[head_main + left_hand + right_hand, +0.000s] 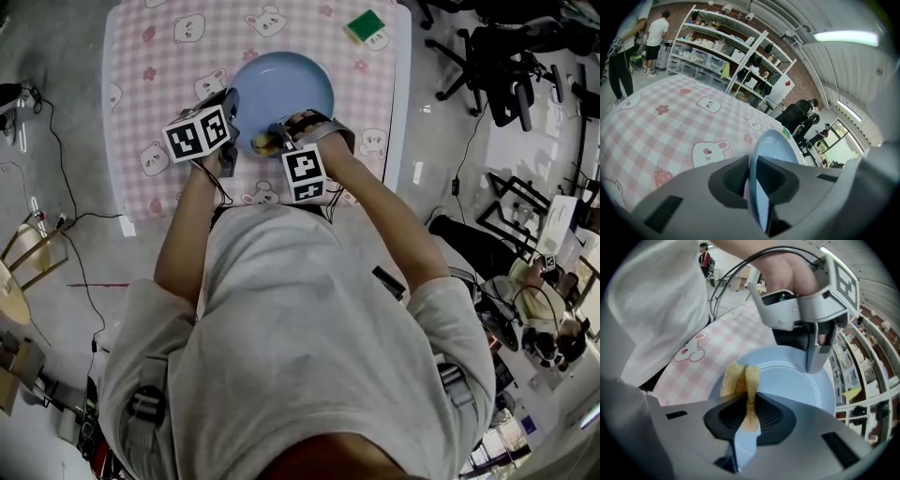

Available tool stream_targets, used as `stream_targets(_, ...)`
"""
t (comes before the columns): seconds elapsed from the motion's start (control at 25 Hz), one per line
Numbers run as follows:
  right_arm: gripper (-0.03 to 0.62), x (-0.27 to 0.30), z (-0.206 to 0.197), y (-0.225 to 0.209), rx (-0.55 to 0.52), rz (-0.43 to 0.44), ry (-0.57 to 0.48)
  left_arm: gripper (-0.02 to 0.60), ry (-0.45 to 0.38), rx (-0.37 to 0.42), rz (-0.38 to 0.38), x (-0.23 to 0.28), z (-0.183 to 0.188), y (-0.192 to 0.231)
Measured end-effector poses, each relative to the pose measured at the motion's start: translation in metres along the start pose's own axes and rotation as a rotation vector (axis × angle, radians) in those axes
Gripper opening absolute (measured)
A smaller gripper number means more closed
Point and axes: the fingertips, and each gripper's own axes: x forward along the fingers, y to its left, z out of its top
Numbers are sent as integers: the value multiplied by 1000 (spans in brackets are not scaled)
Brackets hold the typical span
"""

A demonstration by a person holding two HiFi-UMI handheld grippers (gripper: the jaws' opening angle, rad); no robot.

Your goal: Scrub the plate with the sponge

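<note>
left gripper (752, 161): jaws drawn narrow and clamped on the rim of the plate (771, 150), one jaw on each face, the plate seen edge-on between them
right gripper (749, 401): closed on a yellow sponge (738, 378), which is folded between the jaws with its free end sticking out past the tips
sponge: over the near part of the plate, close to the rim and just beside the left gripper; whether it presses on the surface cannot be told
plate: light blue, round, on the bench (150, 84) at the middle of its near side
bench: under a pink and white checked cloth printed with bears and flowers
green square thing (366, 25): at the far right corner of the bench, well apart from the plate
person: pale shirt, bare forearms reaching over the bench's near edge
around: shelves (717, 51) with boxes beyond the bench, office chairs (506, 66) to the right, cables on the floor
</note>
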Motion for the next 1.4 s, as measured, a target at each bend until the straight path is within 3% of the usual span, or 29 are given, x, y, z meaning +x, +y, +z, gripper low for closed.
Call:
stream_targets(0.2,51,-3,-32,16,-91,26,49,52,11,-6,10,4,-2,0)
stream_targets(0.4,51,-6,-49,17,-158,13,83,41,20,47,38,2,-3,4)
stream_targets(0.64,51,-8,-80,3,-178,-30,166,31,51,61,43,0,-14,4)
stream_targets(0.88,51,-11,-107,-24,-128,-76,245,29,64,42,48,-6,-19,10)
stream_targets(1.24,52,-4,-133,-71,-40,-164,278,31,76,32,56,-1,-23,16)
stream_targets(1.32,52,-6,-138,-85,10,-207,262,29,84,25,56,3,-22,14)
stream_targets(1.4,52,-14,-145,-99,141,-257,201,29,92,44,60,10,-16,7)
